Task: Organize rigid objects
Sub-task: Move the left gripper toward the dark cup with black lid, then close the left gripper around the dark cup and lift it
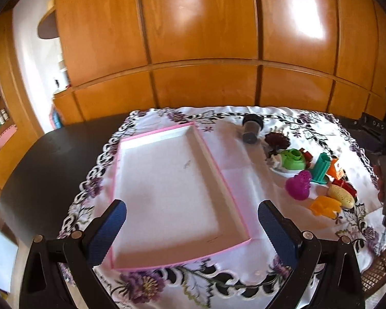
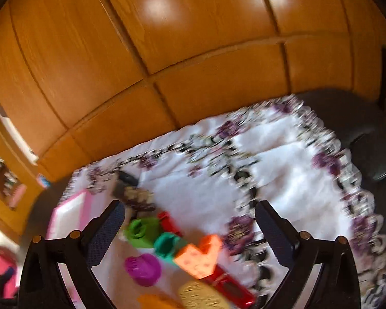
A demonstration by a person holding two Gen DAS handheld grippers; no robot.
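A shallow pink-rimmed tray (image 1: 220, 180) with a white floor lies empty on the flowered cloth, straight ahead of my open left gripper (image 1: 193, 228). To its right lies a cluster of small plastic toys: a green one (image 1: 293, 159), a teal one (image 1: 321, 171), a magenta one (image 1: 299, 185), an orange one (image 1: 324, 206) and a yellow cob (image 1: 341, 195). My right gripper (image 2: 189, 228) hovers open over that cluster, above the green toy (image 2: 140, 233), teal toy (image 2: 167, 246), magenta toy (image 2: 142, 269) and orange heart block (image 2: 200, 256). The right wrist view is blurred.
A dark cylindrical jar (image 1: 252, 127) lies on its side behind the toys, beside a dark maroon piece (image 1: 276, 140). The cloth (image 1: 244, 170) covers a dark round table (image 1: 51, 159). Wooden cabinet doors (image 1: 193, 38) stand close behind. Dark equipment (image 1: 383, 139) sits at the right edge.
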